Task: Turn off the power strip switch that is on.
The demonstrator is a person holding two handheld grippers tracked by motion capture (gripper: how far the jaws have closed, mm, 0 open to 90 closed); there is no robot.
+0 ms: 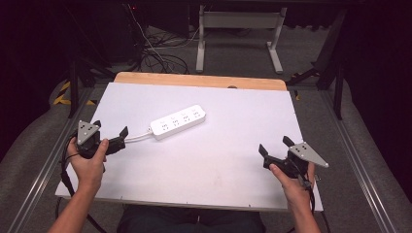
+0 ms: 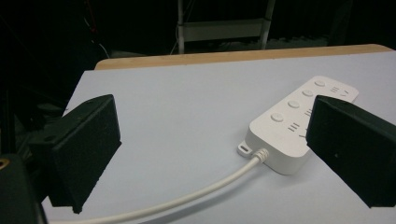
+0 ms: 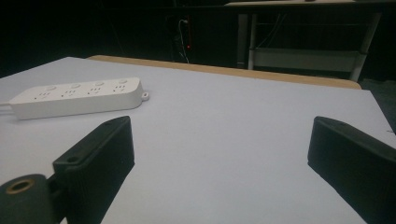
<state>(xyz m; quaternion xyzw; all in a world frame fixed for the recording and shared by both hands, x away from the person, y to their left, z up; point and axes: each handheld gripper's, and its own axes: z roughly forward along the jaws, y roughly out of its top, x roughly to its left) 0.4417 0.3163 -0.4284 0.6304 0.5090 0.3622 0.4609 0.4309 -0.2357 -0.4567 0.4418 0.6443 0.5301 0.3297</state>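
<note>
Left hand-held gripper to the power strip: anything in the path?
Nothing visible blocks it. The left hand-held gripper is open, aimed at the power strip across bare white tabletop. Only the strip's own white cable runs between its jaws toward the strip's near end. The right hand-held gripper is far off, also open.

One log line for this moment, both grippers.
left gripper: open, cord between its jaws | right gripper: open, holding nothing | power strip: flat on table
</note>
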